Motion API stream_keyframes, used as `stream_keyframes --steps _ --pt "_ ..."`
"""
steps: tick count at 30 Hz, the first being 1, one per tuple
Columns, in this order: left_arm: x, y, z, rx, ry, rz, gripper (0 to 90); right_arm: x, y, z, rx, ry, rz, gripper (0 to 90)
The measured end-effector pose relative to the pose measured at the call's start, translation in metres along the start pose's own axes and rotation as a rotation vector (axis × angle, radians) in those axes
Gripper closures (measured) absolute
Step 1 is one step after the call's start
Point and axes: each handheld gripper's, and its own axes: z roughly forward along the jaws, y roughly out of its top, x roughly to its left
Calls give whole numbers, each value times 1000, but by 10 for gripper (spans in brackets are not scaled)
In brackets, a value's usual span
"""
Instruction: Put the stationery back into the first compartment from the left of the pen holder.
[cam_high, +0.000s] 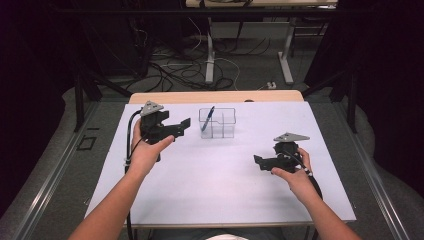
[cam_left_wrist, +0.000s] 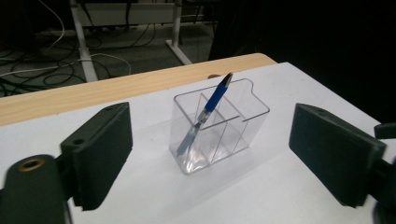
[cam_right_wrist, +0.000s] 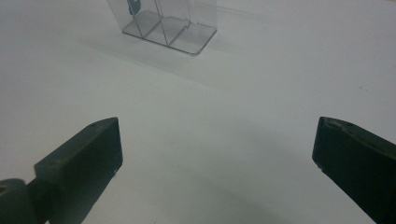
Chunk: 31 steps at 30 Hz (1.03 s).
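A clear plastic organiser (cam_high: 225, 129) (cam_left_wrist: 243, 135) (cam_right_wrist: 187, 39) with dividers stands upright on the white table (cam_high: 215, 185), toward the back middle. A blue pen (cam_high: 209, 116) (cam_left_wrist: 215, 95) (cam_right_wrist: 132, 5) leans inside its left compartment, tip down. My left gripper (cam_high: 185, 123) (cam_left_wrist: 215, 144) hovers just left of the organiser, pointing at it, jaws wide open and nothing between them. My right gripper (cam_high: 259, 161) (cam_right_wrist: 215, 154) is held low over the table at the front right, pointing left toward the middle, open and empty.
The white sheet covers a wooden tabletop whose bare strip (cam_high: 215, 96) (cam_left_wrist: 93, 93) runs along the far edge. Beyond it are table legs (cam_high: 210, 60) and cables (cam_high: 170, 67) on the floor. A dark frame (cam_high: 80, 100) flanks both sides.
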Motion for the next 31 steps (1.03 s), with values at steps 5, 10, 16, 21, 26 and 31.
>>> stream_keyframes --steps 5,10,16,21,26,31 --pt "9 -13 -14 -2 15 -31 29 0 0 0 0 -1 9 13" --pt "17 -28 -26 -7 34 -42 2 0 0 0 -1 -4 -1 13" --pt "27 -49 -38 6 45 -44 1 -1 0 -1 -3 -9 8 13" --pt "35 -62 -42 23 71 -55 2 -2 -1 0 -1 -13 11 13" --pt "42 -72 -44 13 88 -67 1 -4 -2 -1 0 -23 9 14" --pt "49 -78 -44 23 107 -80 1 -9 -5 0 3 -33 16 13"
